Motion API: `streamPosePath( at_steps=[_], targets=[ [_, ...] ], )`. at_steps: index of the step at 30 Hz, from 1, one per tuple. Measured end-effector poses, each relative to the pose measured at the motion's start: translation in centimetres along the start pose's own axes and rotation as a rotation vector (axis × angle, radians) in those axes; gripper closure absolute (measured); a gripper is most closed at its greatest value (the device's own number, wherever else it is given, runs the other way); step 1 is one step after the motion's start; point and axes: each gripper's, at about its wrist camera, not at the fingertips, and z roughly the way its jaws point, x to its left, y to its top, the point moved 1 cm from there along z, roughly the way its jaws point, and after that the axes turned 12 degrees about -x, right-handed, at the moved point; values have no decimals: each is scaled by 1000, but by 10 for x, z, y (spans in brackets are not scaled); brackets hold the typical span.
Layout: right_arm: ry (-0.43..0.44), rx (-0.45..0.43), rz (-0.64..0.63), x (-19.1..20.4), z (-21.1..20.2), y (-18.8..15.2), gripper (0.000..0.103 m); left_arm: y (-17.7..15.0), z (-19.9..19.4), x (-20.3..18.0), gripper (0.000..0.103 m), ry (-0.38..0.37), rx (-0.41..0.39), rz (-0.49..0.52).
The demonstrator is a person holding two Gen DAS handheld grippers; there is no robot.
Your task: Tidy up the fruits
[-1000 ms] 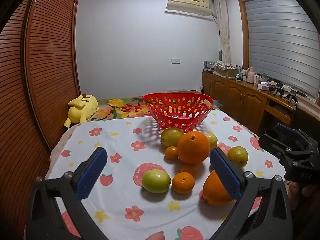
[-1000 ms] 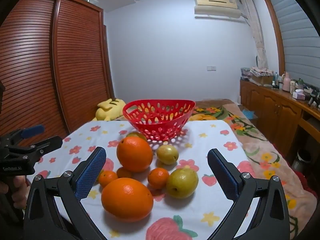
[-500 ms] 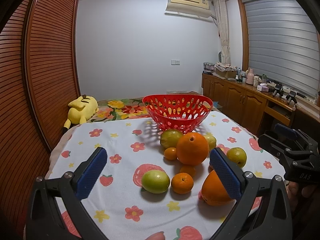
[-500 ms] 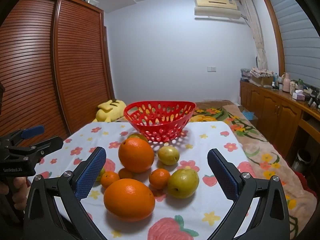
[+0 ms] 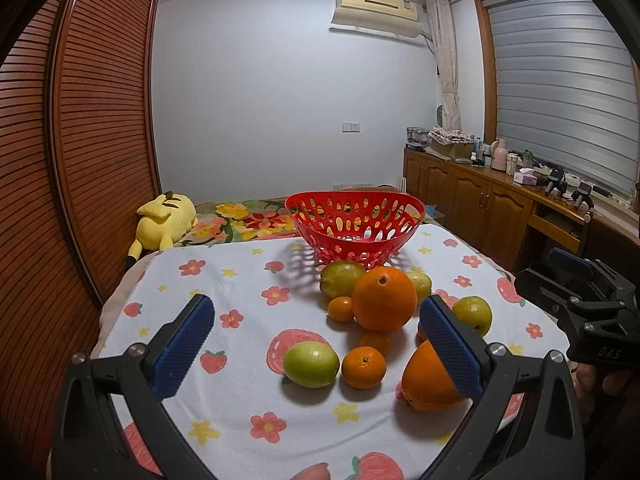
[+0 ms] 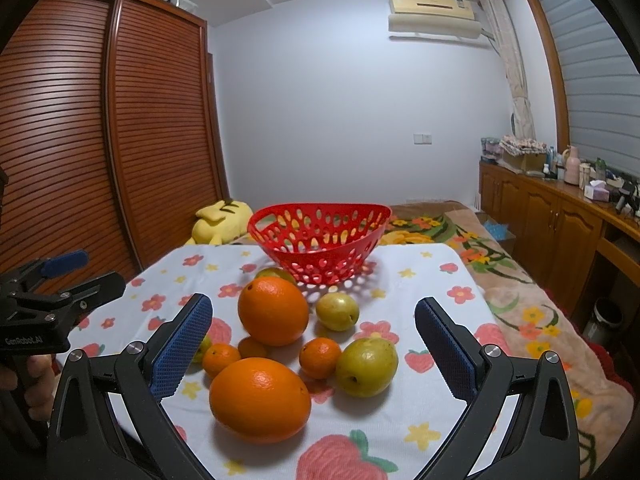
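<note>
Fruits (image 6: 260,398) sit bunched on the table just before the empty basket (image 6: 320,236); both grippers (image 5: 316,344) (image 6: 312,340) hover wide open. Grabbing one orange could roll its neighbours off.

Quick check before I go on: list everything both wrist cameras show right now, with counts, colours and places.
Basket: 1, red, perforated, far end of table.
Large oranges: 2, orange; one mid-cluster, one nearest.
Small mandarins: 4, orange, among the big fruit.
Green-yellow fruits: 5, scattered around the oranges.
Tablecloth: 1, white with flowers and strawberries.
Plush toy: 1, yellow, on bed behind table.
Wardrobe: brown slatted, left.
Sideboard: wooden, cluttered, right.
Air conditioner: 1, cream, high on wall.
Left hand-held gripper: open, empty.
Right hand-held gripper: open, empty.
</note>
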Motion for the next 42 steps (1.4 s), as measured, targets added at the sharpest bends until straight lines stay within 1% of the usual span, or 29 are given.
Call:
streamPosePath(
  at_steps=[28,42],
  targets=[
    [4,2,-4,2,0,0,0,-1,-1,-1,0,-2,3,-1],
    [19,36,-8,6,8,-10,0,-20,11,6,0,-5,48,-20]
  ],
)
